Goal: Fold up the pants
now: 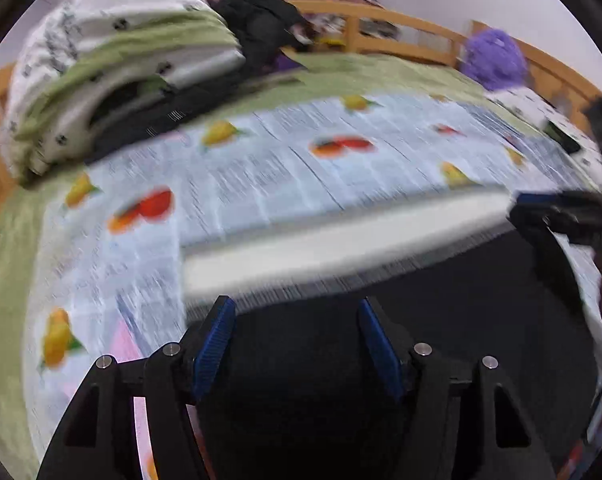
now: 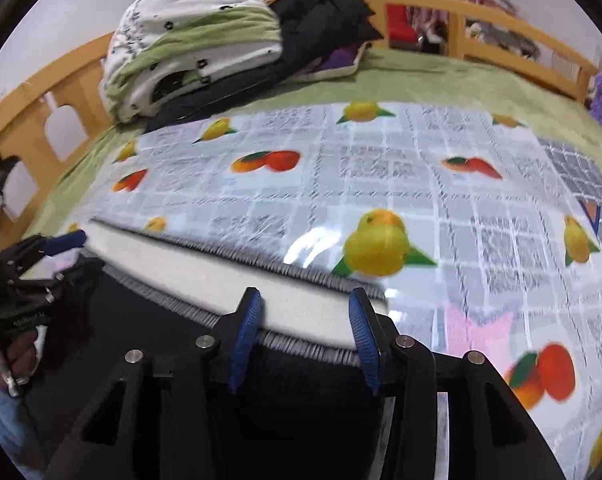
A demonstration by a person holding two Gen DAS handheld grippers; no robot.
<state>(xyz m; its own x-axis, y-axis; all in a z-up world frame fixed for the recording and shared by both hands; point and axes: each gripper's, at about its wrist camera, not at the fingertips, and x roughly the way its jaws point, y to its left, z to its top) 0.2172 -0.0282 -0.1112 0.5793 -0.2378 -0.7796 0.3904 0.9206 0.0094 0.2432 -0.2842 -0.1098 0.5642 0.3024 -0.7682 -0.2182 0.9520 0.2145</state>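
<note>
Black pants [image 1: 401, 344] with white waistband [image 2: 301, 300] are lying on the bed's fruit-print cover [image 2: 381, 168]. Left gripper [image 1: 297, 340] and right gripper [image 2: 307, 328] are both hovering, jaws spread wide, gripping nothing.

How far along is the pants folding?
Early on. The dark pants lie on the fruit-print cloth, white waistband facing away. Both the left claw and right claw are open over the waistband. No fold is visible; folding remains.
</note>
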